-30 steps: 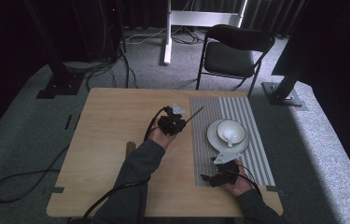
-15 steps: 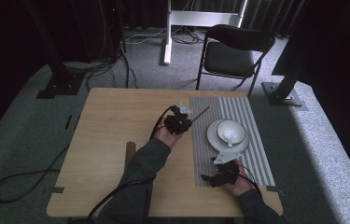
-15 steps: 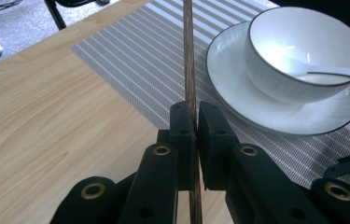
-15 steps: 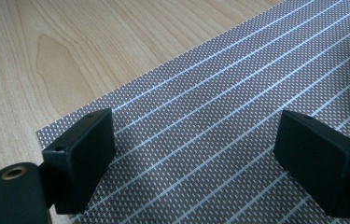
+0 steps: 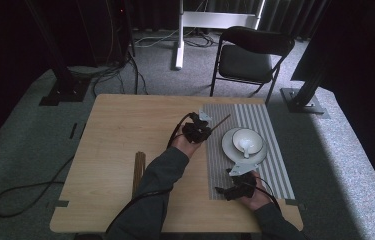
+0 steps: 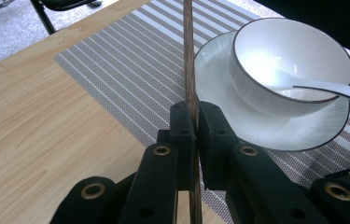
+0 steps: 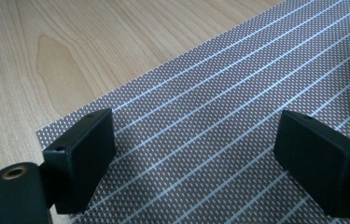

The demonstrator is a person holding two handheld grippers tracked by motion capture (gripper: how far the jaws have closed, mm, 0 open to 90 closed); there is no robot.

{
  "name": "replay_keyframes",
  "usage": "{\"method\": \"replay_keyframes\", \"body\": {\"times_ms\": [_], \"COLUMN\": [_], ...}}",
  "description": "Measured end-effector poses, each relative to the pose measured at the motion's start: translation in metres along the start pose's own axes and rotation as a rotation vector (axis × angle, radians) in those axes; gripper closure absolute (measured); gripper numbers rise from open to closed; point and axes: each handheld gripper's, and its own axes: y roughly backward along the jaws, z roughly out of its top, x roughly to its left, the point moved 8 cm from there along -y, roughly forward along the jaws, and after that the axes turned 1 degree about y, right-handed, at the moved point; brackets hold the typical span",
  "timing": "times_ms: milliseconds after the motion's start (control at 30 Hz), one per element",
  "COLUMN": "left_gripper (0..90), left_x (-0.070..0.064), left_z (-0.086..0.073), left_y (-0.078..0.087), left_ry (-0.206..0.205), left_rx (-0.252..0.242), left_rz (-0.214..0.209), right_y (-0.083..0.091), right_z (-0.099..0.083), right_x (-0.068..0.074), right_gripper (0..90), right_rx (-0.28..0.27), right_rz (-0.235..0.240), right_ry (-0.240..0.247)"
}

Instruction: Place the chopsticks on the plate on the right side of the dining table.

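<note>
My left gripper (image 5: 197,131) is shut on a thin dark wooden chopstick (image 6: 189,56), which runs up between its jaws and points out over the striped grey placemat (image 6: 130,70). Just to its right a white bowl (image 6: 289,65) sits on a white plate (image 6: 219,107), with a white spoon (image 6: 336,88) resting in the bowl. In the high view the chopstick (image 5: 220,121) slants toward the mat's far edge, left of the bowl (image 5: 247,141). My right gripper (image 7: 196,158) stands open low over the placemat (image 7: 238,93), nothing between its jaws, at the mat's near left corner (image 5: 225,191).
A bundle of dark sticks (image 5: 139,170) lies on the bare wooden table (image 5: 115,135) to the left of the person's left sleeve. A black folding chair (image 5: 250,55) stands behind the table. Dark stands and cables lie on the floor around.
My left gripper has moved right with the chopstick, closer to the plate and bowl. The right gripper has stayed in place.
</note>
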Motion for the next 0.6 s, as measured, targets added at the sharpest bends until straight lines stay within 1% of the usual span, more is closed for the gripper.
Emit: {"method": "replay_keyframes", "body": {"times_ms": [433,600], "left_gripper": [84.7,84.7], "left_x": [-0.006,-0.005], "left_z": [0.008,0.01], "left_y": [-0.013,-0.015], "left_ry": [0.01,0.011], "left_rx": [0.006,0.008], "left_rz": [-0.013,-0.014], "right_y": [0.0,0.0], "right_z": [0.0,0.0], "right_x": [0.0,0.0], "right_gripper": [11.9,11.9], "right_rx": [0.001,0.001], "right_rz": [0.001,0.001], "right_ry": [-0.002,-0.002]}}
